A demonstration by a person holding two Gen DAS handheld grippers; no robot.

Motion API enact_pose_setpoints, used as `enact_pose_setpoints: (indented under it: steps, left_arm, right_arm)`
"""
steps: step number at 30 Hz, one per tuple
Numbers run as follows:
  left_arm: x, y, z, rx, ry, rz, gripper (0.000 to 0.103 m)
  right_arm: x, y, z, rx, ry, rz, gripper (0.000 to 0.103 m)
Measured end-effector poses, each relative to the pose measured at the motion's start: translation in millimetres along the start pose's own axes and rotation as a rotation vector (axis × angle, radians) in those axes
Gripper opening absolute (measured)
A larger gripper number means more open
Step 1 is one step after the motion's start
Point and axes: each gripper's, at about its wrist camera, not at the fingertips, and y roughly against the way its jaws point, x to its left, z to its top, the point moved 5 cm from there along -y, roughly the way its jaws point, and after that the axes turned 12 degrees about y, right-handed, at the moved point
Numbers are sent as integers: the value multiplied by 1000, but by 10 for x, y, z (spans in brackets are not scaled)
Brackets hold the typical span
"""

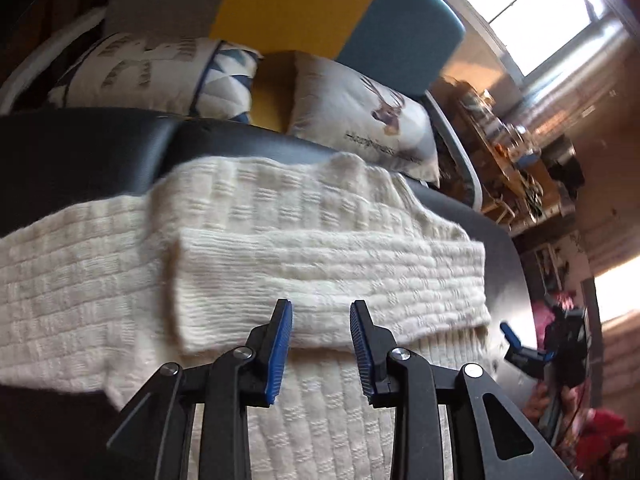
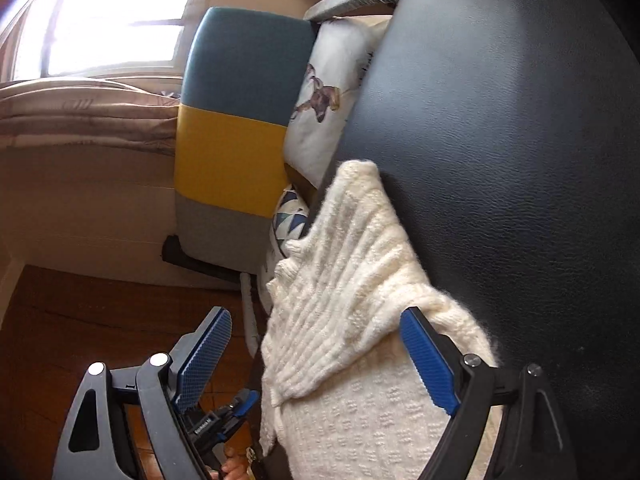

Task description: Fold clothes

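Cream knit sweater spread on black bench, sleeve already folded across the body.

Left claw released, blue pads parted with nothing between, poised just short of the sleeve's near long edge. Sleeve's long axis crosswise to this claw's fingers, from mid-body toward the bench's right edge. Right claw likewise released, spread wide astride the sweater's side fold where ribbed sleeve meets body, one pad over the knit, the other out past the bench edge above the wooden floor. Patterned cushions beyond the bench's far edge. Judged nearer the sleeve's mid-length: left claw. Judged better placed for lifting the side edge: right claw.
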Motion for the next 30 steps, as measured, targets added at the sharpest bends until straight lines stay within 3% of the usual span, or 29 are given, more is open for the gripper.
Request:
enact_pose_setpoints:
  steps: [2, 4, 6, 7, 8, 11, 14, 17, 19, 22, 26, 30]
  left_arm:
    - [-147, -183, -83, 36, -55, 16, 31]
    - [-89, -341, -133, 59, -45, 47, 31]
    - [-33, -500, -183, 82, -35, 77, 31]
    - [-3, -548, -202, 85, -30, 75, 31]
    - [19, -553, -207, 82, -22, 56, 31]
    - [49, -502, -190, 84, 11, 18, 31]
    - [-90, -436, -167, 63, -31, 11, 31]
    - [-413, -419, -130, 36, -128, -28, 33]
    - [-673, -469, -77, 34, -202, -47, 37]
    - [-1157, -654, 20, 64, -297, -108, 40]
    - [-1759, -1060, 191, 148, -387, -174, 44]
    - [-2196, -1533, 351, 229, -445, -169, 45]
  right_arm:
    - [47, -158, -1, 28, 6, 21, 88]
    - [55, -336, -17, 69, 7, 25, 88]
    - [-71, -447, -76, 137, 27, -86, 88]
    - [-131, -447, -94, 142, 32, -95, 88]
    - [-192, -447, -112, 148, 36, -104, 76]
    - [-246, -397, -132, 166, 46, -80, 74]
    - [-122, -298, -94, 184, 131, -112, 74]
    - [49, -176, 35, 155, 254, -169, 74]
    - [86, -161, 131, 151, 335, -257, 74]
    - [49, -262, 146, 230, 413, -320, 74]
    - [-69, -431, 19, 339, 421, -252, 74]
    - [-100, -461, -62, 335, 443, -205, 74]
